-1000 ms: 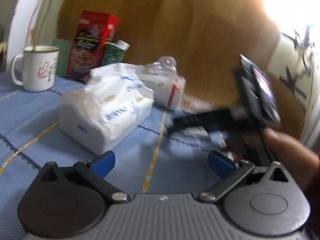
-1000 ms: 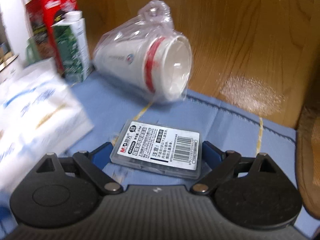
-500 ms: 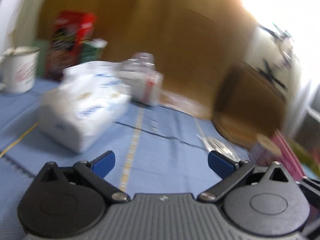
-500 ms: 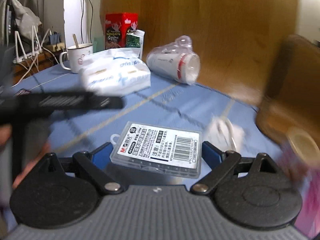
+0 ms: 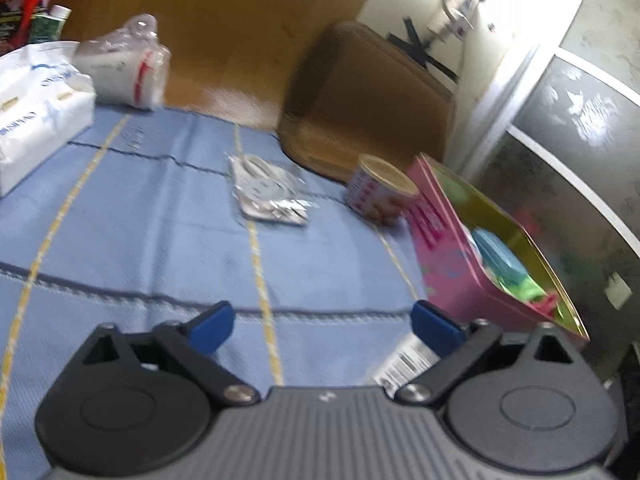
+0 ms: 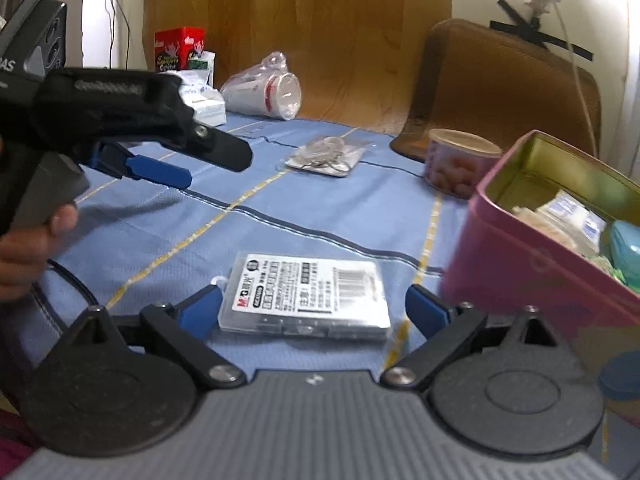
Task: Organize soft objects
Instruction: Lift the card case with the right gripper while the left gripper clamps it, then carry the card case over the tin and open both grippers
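My right gripper [image 6: 312, 308] has its blue fingers spread, with a clear plastic case [image 6: 306, 294] with a barcode label between them; I cannot tell whether they still touch it or whether it lies on the blue cloth. A corner of the case shows in the left wrist view [image 5: 404, 364]. My left gripper [image 5: 322, 324] is open and empty above the cloth; it also shows in the right wrist view [image 6: 160, 168]. A pink tin box [image 6: 532, 276] holding soft packets stands at the right, and also shows in the left wrist view [image 5: 452, 276]. A white tissue pack [image 5: 36, 108] lies at the far left.
A small clear bag of metal rings [image 5: 268, 192], a round can [image 5: 378, 194], bagged paper cups [image 5: 124, 72], a red box [image 6: 178, 48] and a green carton [image 5: 46, 28] are on the blue cloth [image 5: 160, 240]. A brown chair back [image 6: 500, 92] stands behind.
Both grippers swung right, away from the tissue pack and cups toward the pink box. The right gripper's fingers have spread wider around the case, which now sits lower over the cloth.
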A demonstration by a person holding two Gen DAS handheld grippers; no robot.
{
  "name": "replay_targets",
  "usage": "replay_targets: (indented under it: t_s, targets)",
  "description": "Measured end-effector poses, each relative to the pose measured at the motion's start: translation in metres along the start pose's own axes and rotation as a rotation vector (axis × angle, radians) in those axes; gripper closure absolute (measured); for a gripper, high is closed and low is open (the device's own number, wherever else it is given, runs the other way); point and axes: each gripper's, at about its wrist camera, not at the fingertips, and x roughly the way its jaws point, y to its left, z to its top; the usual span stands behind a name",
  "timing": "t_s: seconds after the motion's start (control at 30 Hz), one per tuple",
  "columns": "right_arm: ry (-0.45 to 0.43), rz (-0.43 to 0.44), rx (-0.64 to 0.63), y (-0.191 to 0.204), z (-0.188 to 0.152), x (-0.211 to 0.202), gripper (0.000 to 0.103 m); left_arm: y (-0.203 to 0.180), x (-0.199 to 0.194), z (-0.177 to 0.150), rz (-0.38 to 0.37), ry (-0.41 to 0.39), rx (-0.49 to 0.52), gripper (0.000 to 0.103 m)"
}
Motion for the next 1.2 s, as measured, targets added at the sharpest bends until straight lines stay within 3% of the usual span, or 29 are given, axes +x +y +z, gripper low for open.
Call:
replay_targets:
  t_s: [0.1, 0.33, 0.47, 0.6, 0.77, 0.87, 0.9, 0.97, 1.03, 1.2]
  targets:
    - [-0.011, 0.016, 0.017, -0.006, -0.009, -0.006, 0.003, -0.017, -0.001, -0.01, 0.0, 0.054, 0.057, 0.018]
    - [-0.017, 0.005, -0.026, -0.008, -0.023, -0.02, 0.004, -0.045, 0.027, -0.018, 0.016, 0.123, 0.151, 0.018]
    - [-0.021, -0.119, -0.015, -0.023, -0.029, -0.03, 0.004, -0.061, 0.036, -0.023, -0.032, 0.161, 0.208, 0.02]
    - [-0.02, -0.07, 0.014, -0.027, -0.032, -0.042, 0.007, -0.074, 0.037, -0.031, -0.097, 0.193, 0.255, 0.021]
    - [-0.035, -0.035, -0.066, -0.005, -0.031, -0.035, 0.01, -0.071, 0.044, -0.019, -0.065, 0.178, 0.201, 0.018]
    - [-0.026, -0.037, -0.054, -0.001, -0.027, -0.023, 0.018, -0.066, 0.055, -0.012, -0.08, 0.189, 0.157, 0.033]
    - [-0.03, -0.022, -0.031, -0.003, -0.026, -0.019, 0.023, -0.068, 0.056, -0.014, -0.088, 0.195, 0.167, 0.046]
    - [-0.036, 0.011, 0.048, -0.01, -0.023, -0.014, 0.033, -0.077, 0.056, -0.019, -0.067, 0.191, 0.213, 0.046]
    - [-0.049, -0.015, 0.045, -0.009, -0.022, -0.013, 0.037, -0.079, 0.052, -0.023, -0.039, 0.177, 0.242, 0.046]
    - [-0.077, 0.018, 0.03, -0.004, -0.023, -0.018, 0.041, -0.064, 0.033, -0.017, -0.057, 0.132, 0.139, 0.046]
